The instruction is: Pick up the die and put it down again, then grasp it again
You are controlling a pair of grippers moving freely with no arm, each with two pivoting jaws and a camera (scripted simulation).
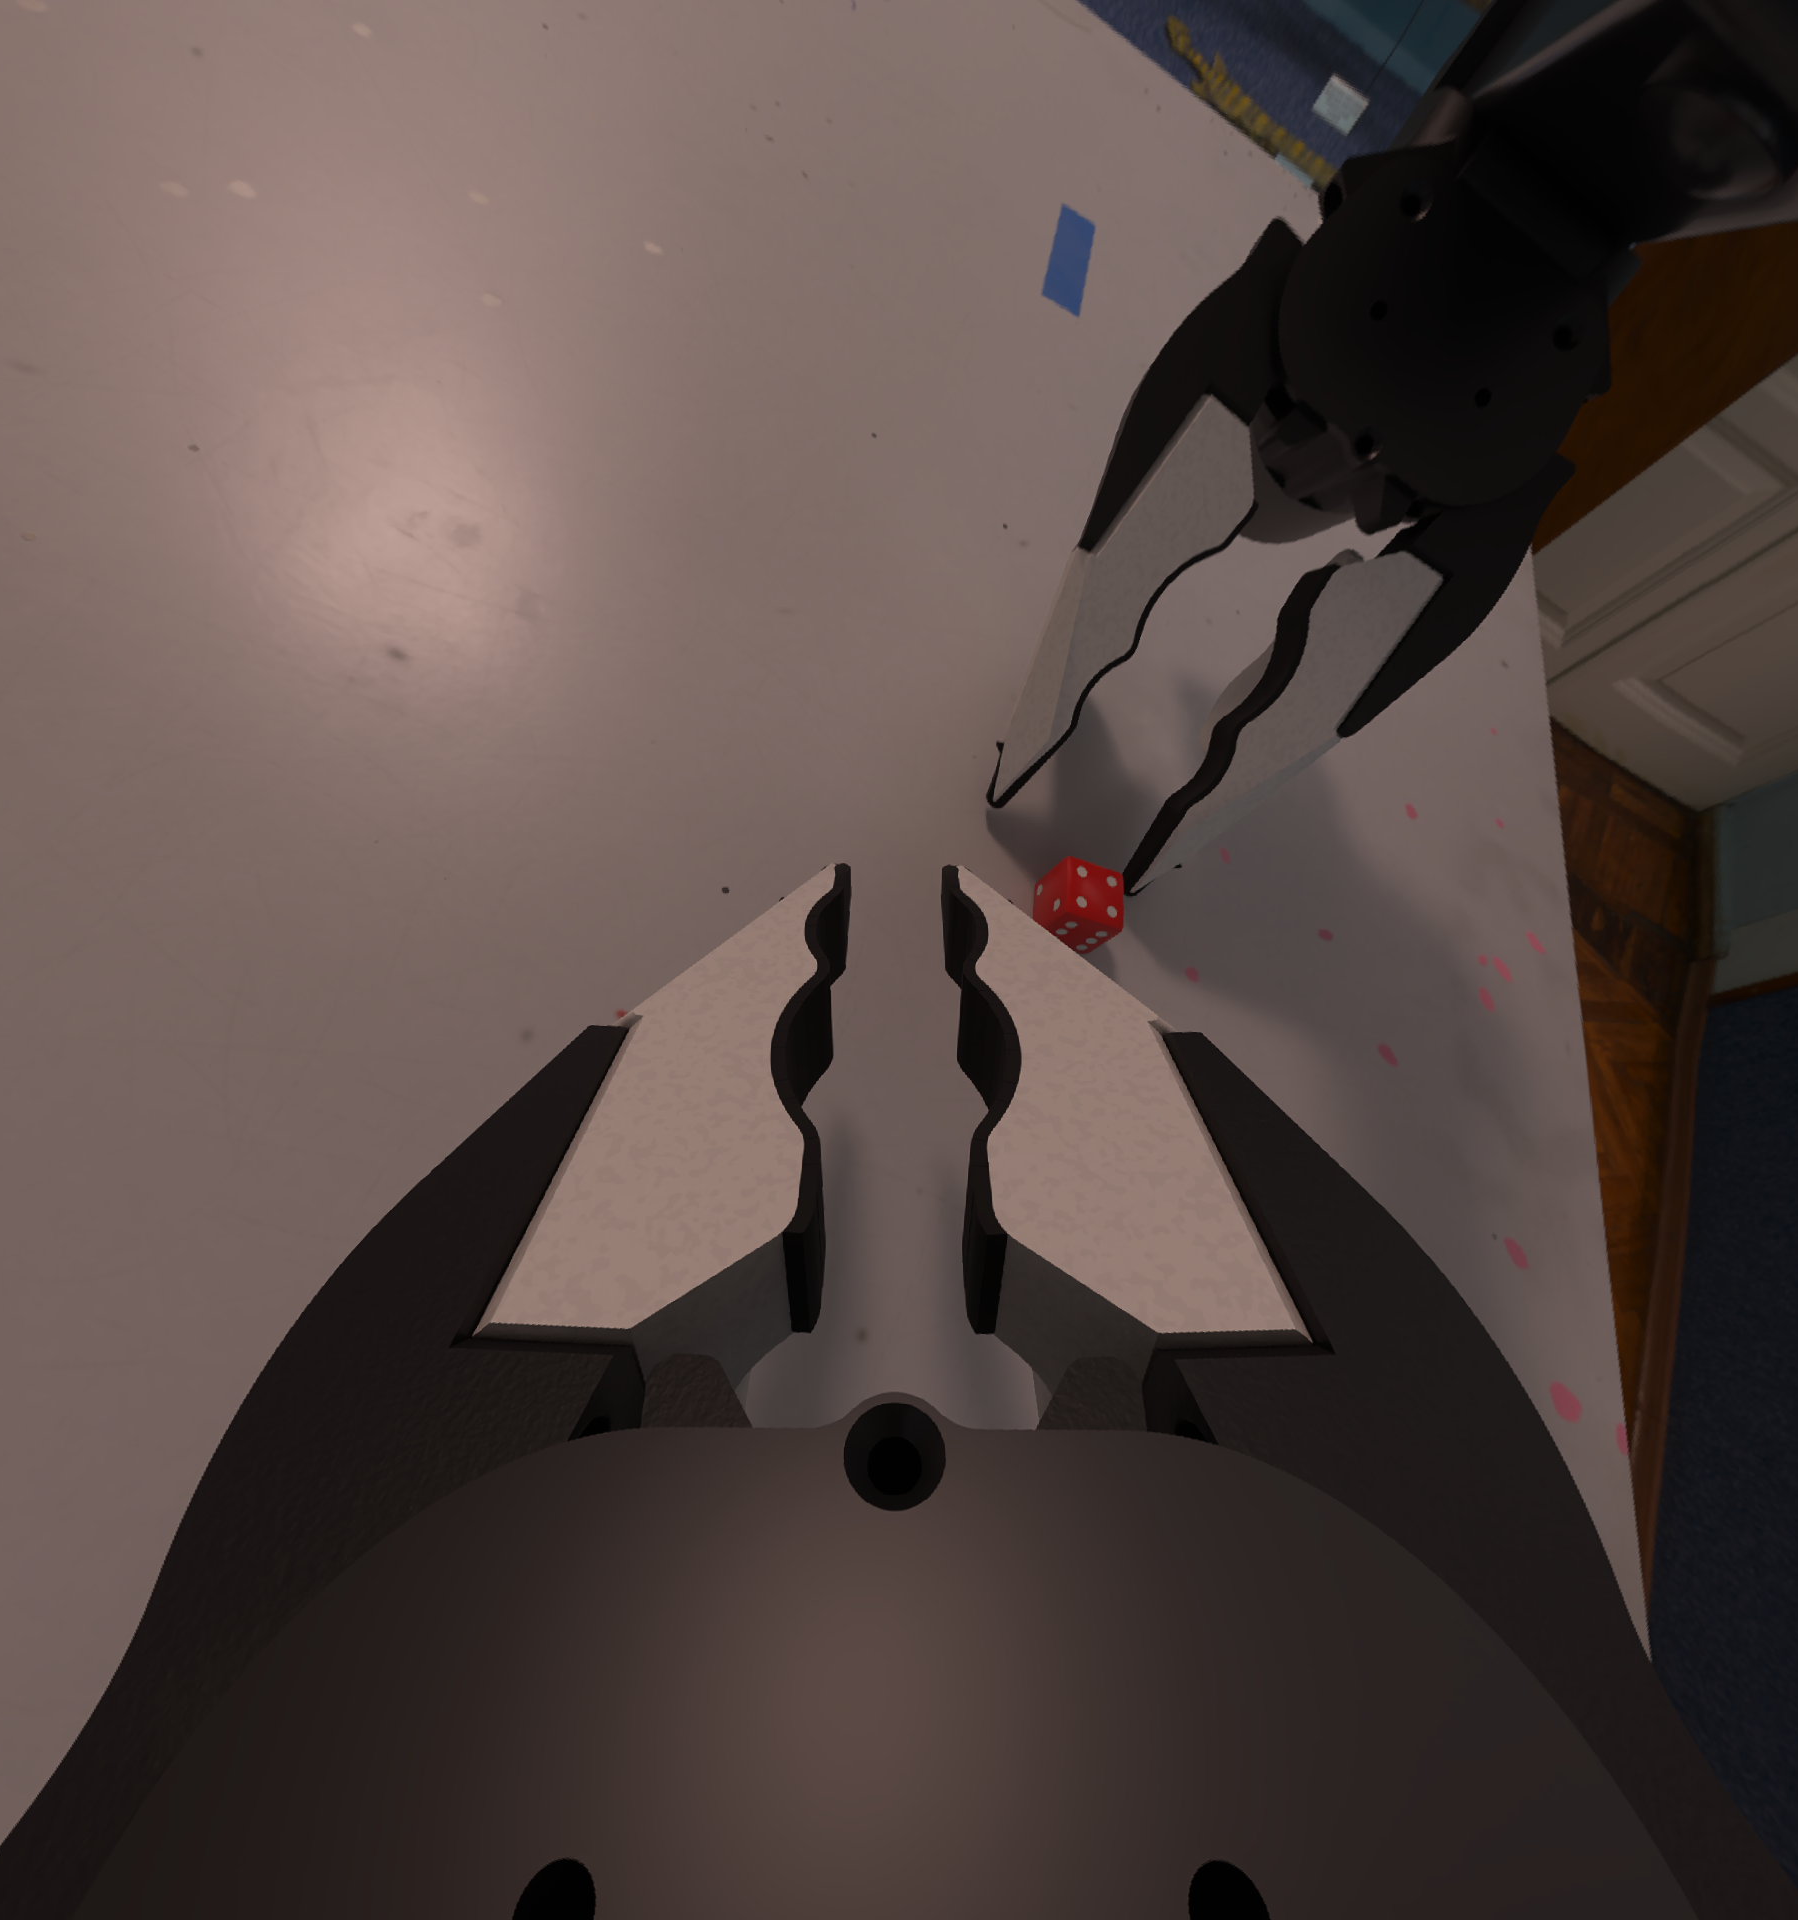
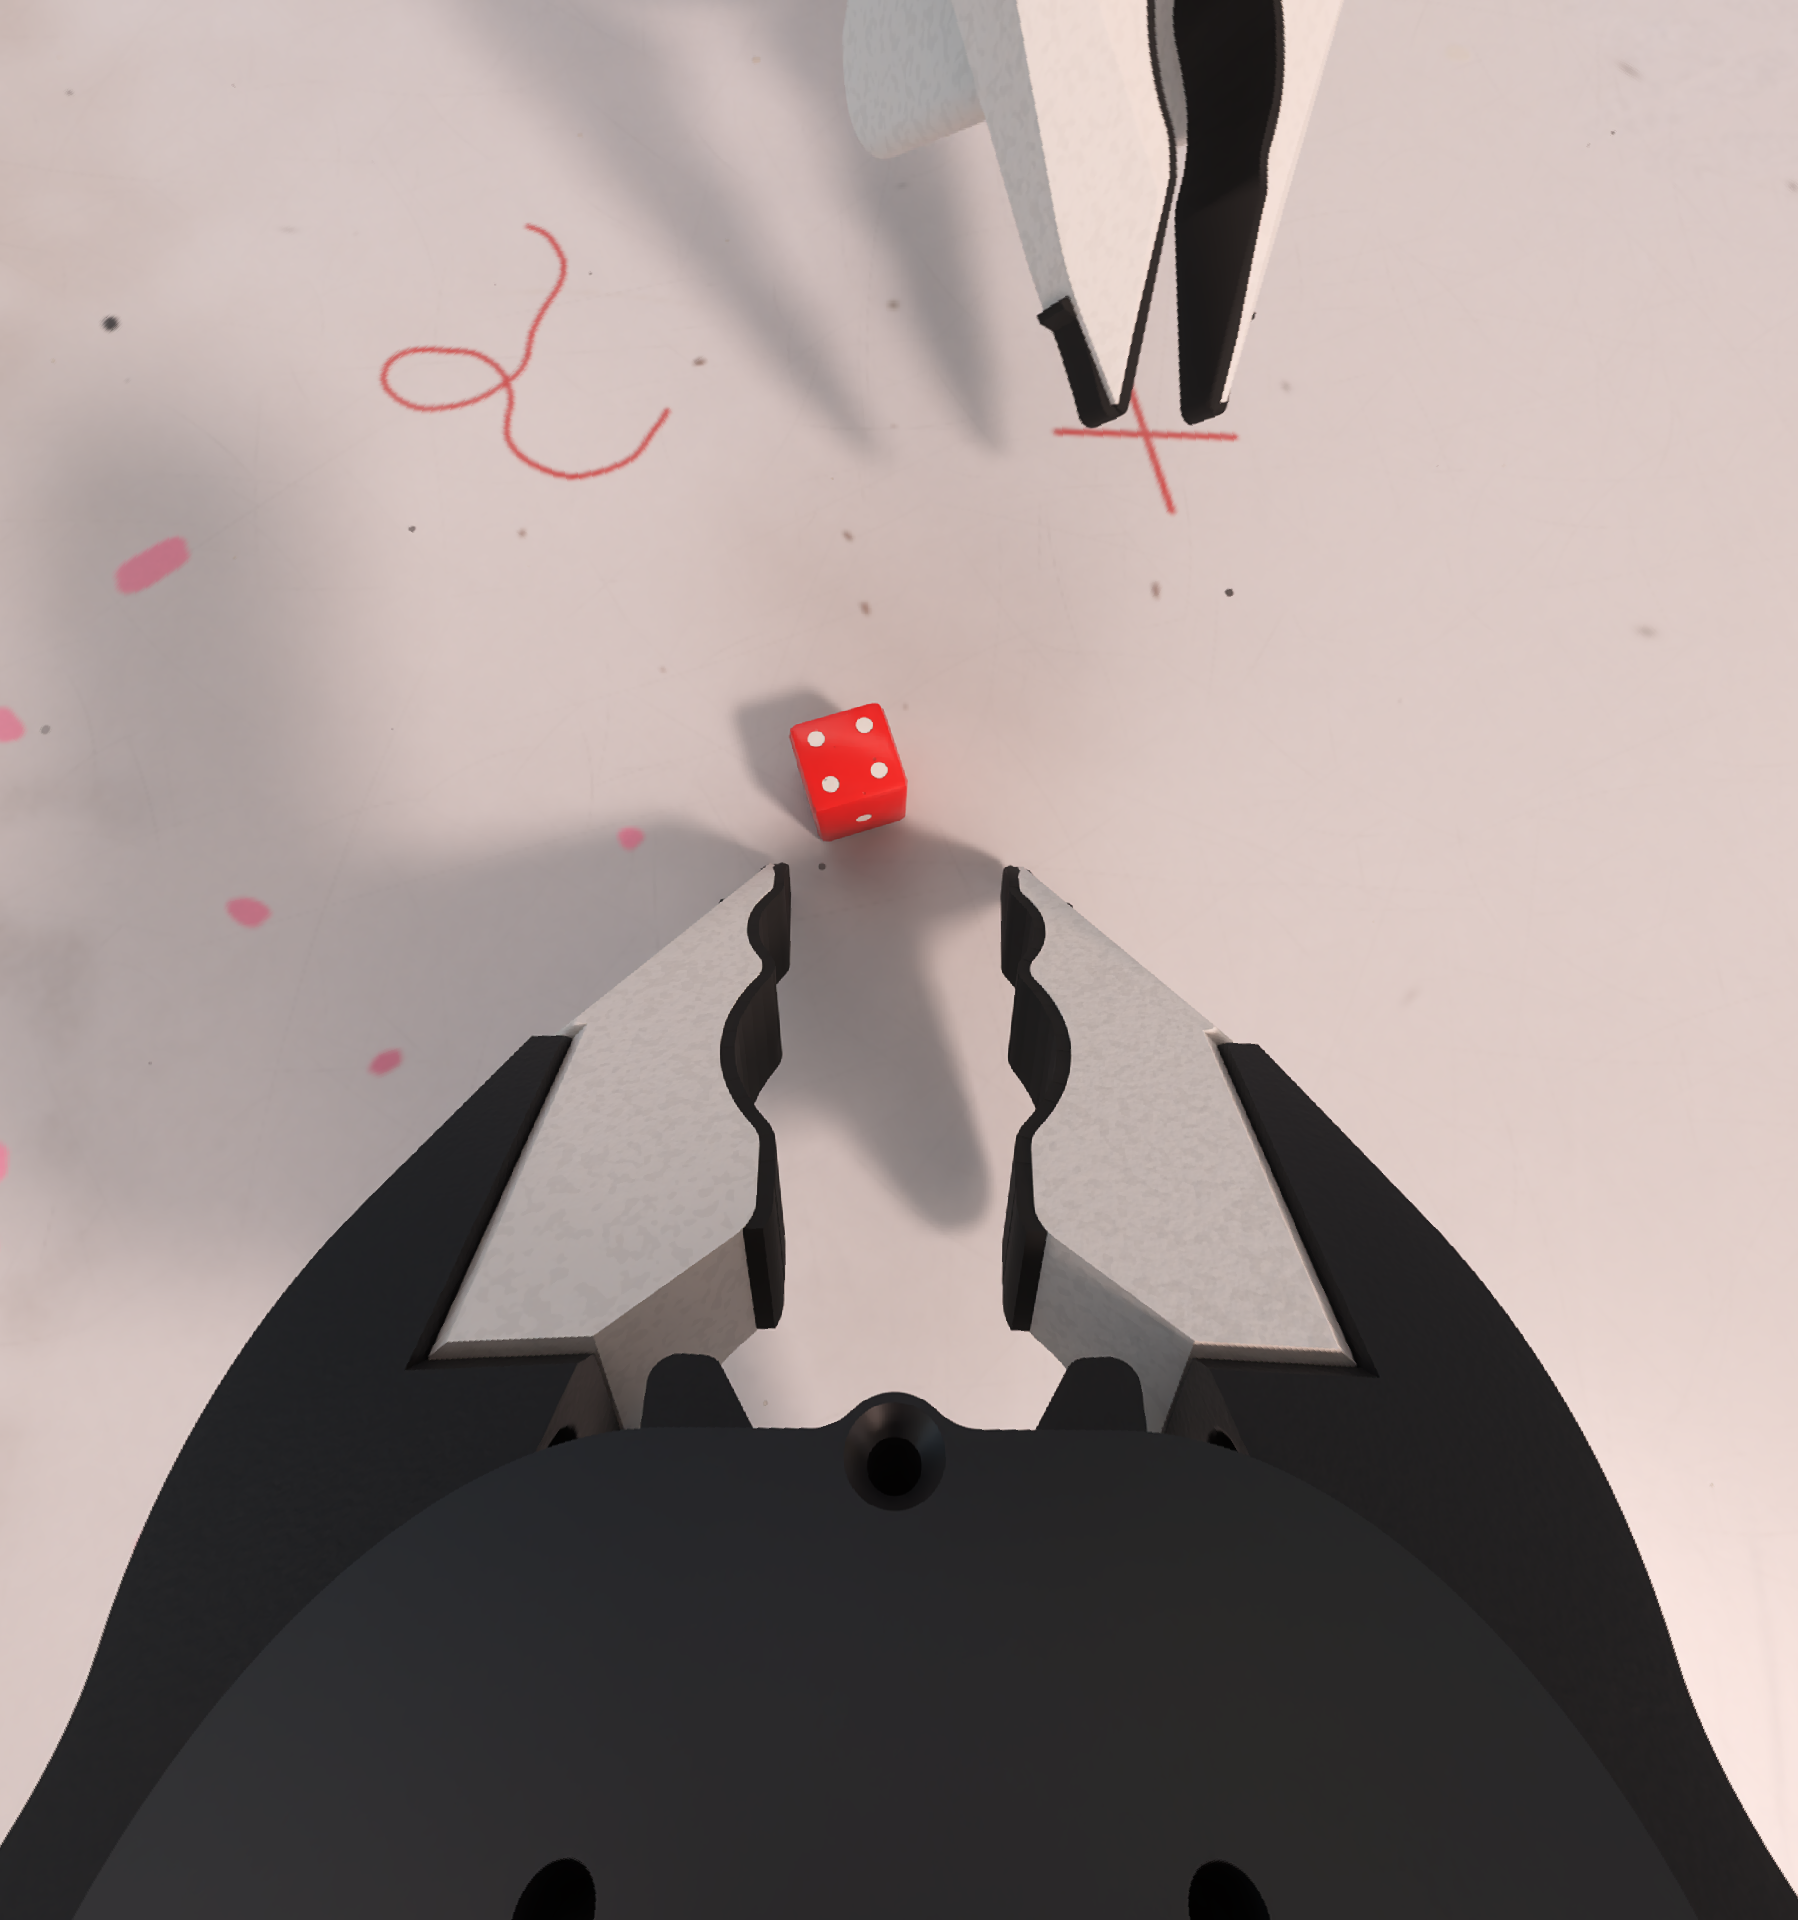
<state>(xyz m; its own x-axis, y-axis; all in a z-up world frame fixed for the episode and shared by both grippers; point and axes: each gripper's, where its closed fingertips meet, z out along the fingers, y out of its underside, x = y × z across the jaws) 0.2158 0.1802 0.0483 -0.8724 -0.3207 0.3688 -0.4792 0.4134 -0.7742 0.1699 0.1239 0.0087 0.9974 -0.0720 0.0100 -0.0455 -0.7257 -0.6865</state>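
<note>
A small red die (image 2: 848, 771) with white pips lies on the white table (image 2: 1497, 727), free of both grippers. My right gripper (image 2: 895, 873) is open and empty, and its fingertips sit just short of the die. In the left wrist view the die (image 1: 1079, 904) lies just right of my left gripper (image 1: 895, 878), whose jaws stand a little apart and hold nothing. The right gripper (image 1: 1066, 844) comes down from the upper right there, with one fingertip right beside the die. The left gripper (image 2: 1149, 410) shows at the top of the right wrist view, farther off.
A strip of blue tape (image 1: 1069, 257) lies farther along the table. Pink spots (image 2: 152, 564), a red scribble (image 2: 521, 364) and a red cross (image 2: 1149, 447) mark the surface. The table's edge (image 1: 1560, 935) runs close on the right, with wooden floor (image 1: 1622, 935) below.
</note>
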